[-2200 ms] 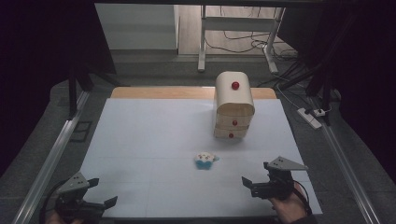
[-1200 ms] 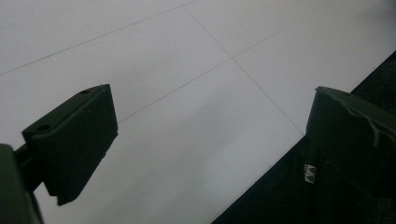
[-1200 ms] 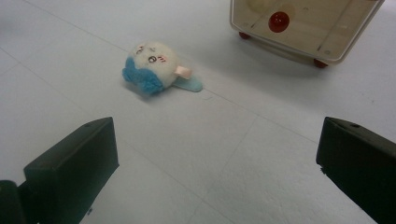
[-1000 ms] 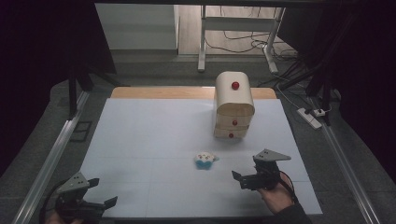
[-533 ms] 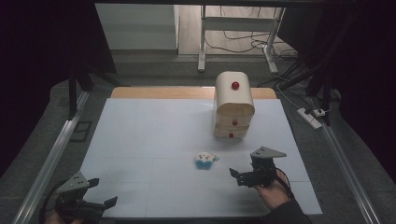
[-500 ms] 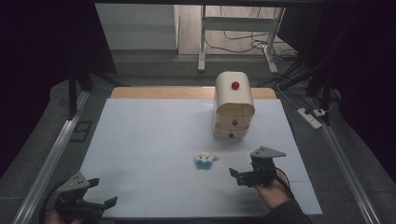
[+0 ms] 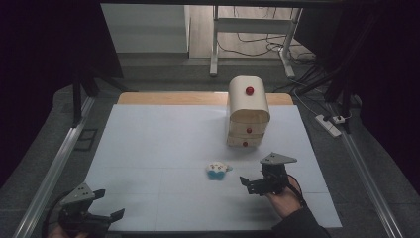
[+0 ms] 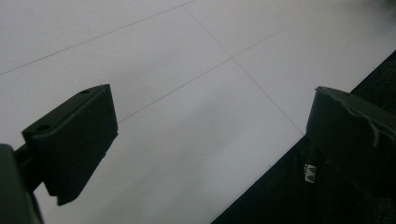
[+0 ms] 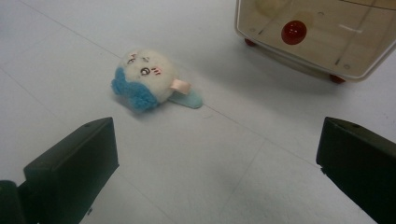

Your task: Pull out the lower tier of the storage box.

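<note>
Since its jaws stand wide apart and aim left at the plush toy (image 7: 218, 170), the right tool (image 7: 251, 184) looks lined up to grab it, while the left tool (image 7: 108, 219) waits open at the near-left tabletop (image 7: 158, 134) edge.

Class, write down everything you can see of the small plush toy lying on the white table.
The plush toy is a small, round, fuzzy figure, cream on top with a stitched face and pink cheek marks, a blue fluffy part at one side, a pale pink tab and a flat light-blue piece under it. It lies on the white table, in front of the wooden drawer chest and apart from it. Nothing grips it: the right gripper stands open beside it, not touching.
</note>
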The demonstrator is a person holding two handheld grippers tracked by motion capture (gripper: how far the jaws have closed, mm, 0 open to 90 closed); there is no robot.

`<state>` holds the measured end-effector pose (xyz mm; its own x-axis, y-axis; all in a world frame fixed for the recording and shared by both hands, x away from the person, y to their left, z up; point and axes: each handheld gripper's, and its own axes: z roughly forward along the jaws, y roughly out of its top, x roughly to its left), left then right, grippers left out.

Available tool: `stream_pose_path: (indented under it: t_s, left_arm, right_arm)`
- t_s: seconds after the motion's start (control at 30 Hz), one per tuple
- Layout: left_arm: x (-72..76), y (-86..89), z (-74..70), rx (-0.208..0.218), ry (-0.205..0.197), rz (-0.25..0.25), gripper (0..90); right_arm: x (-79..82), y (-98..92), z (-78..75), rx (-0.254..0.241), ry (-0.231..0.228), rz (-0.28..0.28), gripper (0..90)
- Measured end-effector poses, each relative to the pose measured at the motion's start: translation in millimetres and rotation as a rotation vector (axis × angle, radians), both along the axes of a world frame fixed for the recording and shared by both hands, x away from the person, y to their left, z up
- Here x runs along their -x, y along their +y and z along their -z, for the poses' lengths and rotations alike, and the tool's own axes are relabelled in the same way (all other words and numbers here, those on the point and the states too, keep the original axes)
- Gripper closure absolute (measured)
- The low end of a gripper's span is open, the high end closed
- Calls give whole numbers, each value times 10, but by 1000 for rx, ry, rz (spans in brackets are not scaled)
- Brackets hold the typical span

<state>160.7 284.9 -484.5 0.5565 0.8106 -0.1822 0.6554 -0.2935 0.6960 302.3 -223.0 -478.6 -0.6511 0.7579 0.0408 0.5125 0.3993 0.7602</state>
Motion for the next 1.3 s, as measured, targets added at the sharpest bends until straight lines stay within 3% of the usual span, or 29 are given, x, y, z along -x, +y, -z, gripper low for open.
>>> stream_pose_path:
  t_s: [0.5, 0.83, 0.93, 1.3]
  left_arm:
    - [-2, 2, 0, 2, 2, 0, 25]
    - [-3, 3, 1, 2, 2, 0, 25]
    - [-3, 2, 1, 2, 3, 1, 25]
    - [-6, 4, 2, 3, 5, 1, 25]
  right_arm:
    - [-81, 76, 36, 11, 28, -11, 0]
    - [-108, 156, 57, 72, 11, -15, 0]
    - [-136, 161, 60, 58, 26, -8, 0]
    - [-240, 204, 93, 104, 13, 20, 0]
